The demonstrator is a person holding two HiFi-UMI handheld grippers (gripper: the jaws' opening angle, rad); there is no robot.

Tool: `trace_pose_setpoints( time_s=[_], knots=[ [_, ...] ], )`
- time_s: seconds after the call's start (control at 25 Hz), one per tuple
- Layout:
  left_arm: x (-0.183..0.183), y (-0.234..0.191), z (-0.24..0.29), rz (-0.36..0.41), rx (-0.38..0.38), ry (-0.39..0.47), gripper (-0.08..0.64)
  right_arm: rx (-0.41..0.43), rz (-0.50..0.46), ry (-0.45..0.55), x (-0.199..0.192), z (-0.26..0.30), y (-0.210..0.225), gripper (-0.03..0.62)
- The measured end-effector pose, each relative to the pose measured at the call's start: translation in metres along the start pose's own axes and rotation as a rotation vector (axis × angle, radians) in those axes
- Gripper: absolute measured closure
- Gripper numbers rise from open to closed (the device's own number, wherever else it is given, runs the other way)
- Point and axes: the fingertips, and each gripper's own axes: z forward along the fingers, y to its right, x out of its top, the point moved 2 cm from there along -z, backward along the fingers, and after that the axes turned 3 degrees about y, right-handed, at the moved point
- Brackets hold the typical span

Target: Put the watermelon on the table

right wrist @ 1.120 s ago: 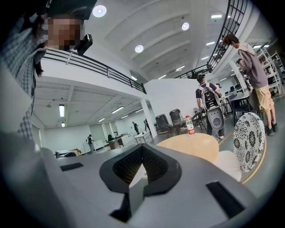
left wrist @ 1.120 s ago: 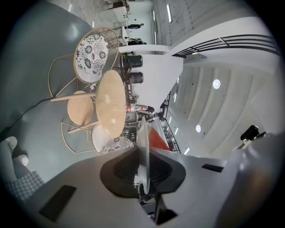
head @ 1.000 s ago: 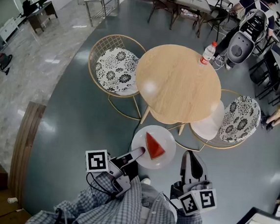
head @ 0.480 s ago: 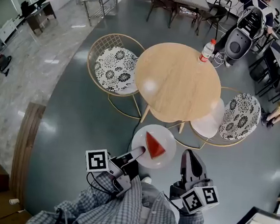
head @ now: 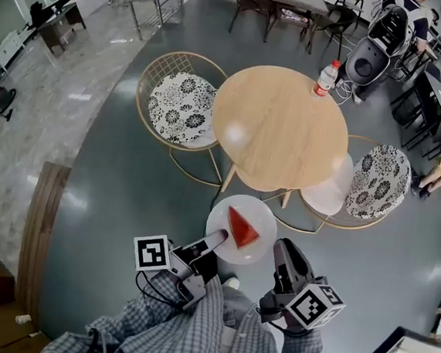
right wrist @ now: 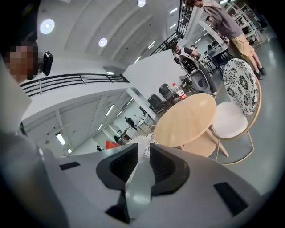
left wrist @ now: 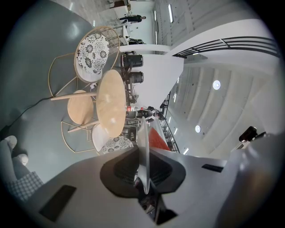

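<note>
Bottom centre of head view: L gripper (head: 212, 246) is clamped on the rim of the white plate (head: 262, 215), same as a sec ago. Bottom right, R gripper (head: 285, 249) has dropped a bit & rolled. Its jaws are opening w/ nothing btwn them. Watermelon slice (head: 242, 228) lies on the plate, mid-frame, over the floor (head: 123, 224), short of the round table (head: 279, 127) at upper centre. R prob readying to steady the plate; set-down not yet done.
</note>
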Motion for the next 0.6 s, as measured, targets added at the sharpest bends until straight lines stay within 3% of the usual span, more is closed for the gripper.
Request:
trace_pose_setpoints(
  time_s=[0.16, 0.4, 0.6],
  knots=[
    [0.002, 0.0, -0.003, -0.008, -0.005, 0.0, 0.534, 0.01, 0.085, -0.03, -0.011, 0.004, -0.004, 0.498],
    [-0.001, 0.0, -0.002, -0.01, -0.014, -0.021, 0.534, 0.025, 0.182, -0.035, -0.022, 0.006, -0.008, 0.499],
    [-0.002, 0.002, -0.004, -0.012, -0.015, -0.043, 0.534, 0.052, 0.162, -0.027, -0.025, 0.004, -0.014, 0.503]
  ],
)
